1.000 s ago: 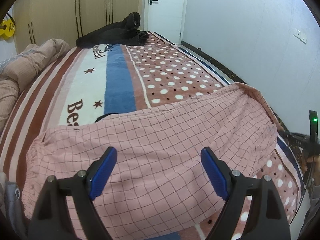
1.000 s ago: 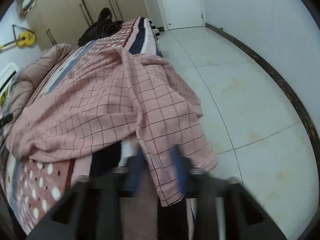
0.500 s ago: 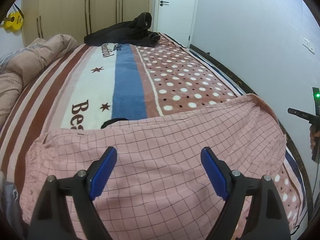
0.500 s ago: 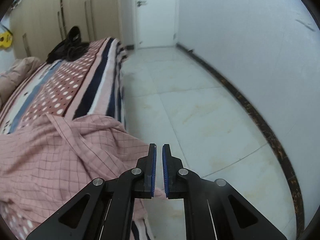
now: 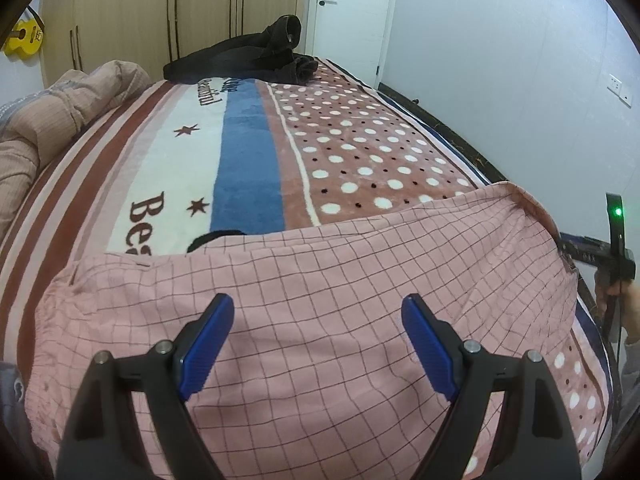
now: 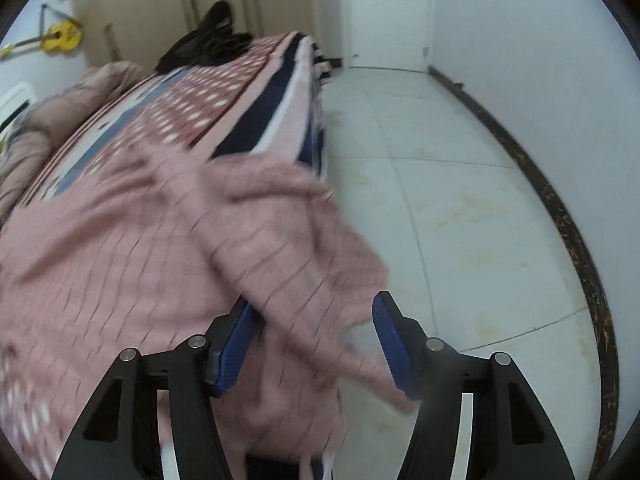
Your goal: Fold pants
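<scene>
Pants (image 5: pixel 320 320) lie spread across bed (image 5: pixel 248 152), one leg end draped over the edge. Left tongs (image 5: pixel 316 344) spread wide, hovering above cloth. Right tongs (image 6: pixel 312 344) just opened, hem between them, unpinched. Risk: overhanging leg drags the pants floorward before regrasp.

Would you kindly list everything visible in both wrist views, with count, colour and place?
pants: one pair, pink with dark checks, spread on the near end of the bed, one leg hanging over the edge
blanket: one, striped and dotted, covering the bed
dark clothes: one heap, black, far end of the bed
quilt: one, beige, bunched along the bed's left side
toy guitar: one, yellow, on the wall
wardrobe: beige, behind the bed
door: one, white, far corner
left gripper: open above the pants
right gripper: jaws just been opening, hanging leg between them
</scene>
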Motion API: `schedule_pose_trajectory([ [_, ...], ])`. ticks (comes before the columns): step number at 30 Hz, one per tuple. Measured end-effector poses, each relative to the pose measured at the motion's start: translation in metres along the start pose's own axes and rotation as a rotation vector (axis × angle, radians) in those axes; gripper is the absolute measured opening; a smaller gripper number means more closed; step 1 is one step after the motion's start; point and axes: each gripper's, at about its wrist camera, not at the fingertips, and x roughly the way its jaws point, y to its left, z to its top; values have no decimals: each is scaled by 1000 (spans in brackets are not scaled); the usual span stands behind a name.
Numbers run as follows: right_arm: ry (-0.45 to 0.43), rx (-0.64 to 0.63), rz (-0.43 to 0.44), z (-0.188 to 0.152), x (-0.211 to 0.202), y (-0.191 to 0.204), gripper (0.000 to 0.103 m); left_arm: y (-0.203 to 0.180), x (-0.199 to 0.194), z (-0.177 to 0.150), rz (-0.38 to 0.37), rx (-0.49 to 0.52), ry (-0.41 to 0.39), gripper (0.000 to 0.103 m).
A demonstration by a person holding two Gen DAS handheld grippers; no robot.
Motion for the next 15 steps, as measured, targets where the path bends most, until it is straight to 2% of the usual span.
schedule_pose_trajectory([
  [1,-2,0,15,3,3,1,33,-2,0,1,-1,5,-4,83],
  [2,10,-20,15,8,9,4,27,-4,0,1,-5,11,-9,83],
  [3,23,-36,7,9,13,7,8,-7,0,2,-9,15,-15,83],
  [4,39,-49,6,11,19,9,3,-8,0,3,-13,14,-20,83],
  [8,-8,-59,-81,29,24,11,1,-13,1,7,-43,2,-30,83],
  [12,-19,-9,-88,54,27,1,2,-13,0,10,-35,2,-39,83],
  [14,-15,-15,-116,66,37,-1,7,-10,0,10,-30,-3,-37,83],
  [15,5,-11,-142,70,44,-2,21,-9,0,9,-26,-3,-37,83],
])
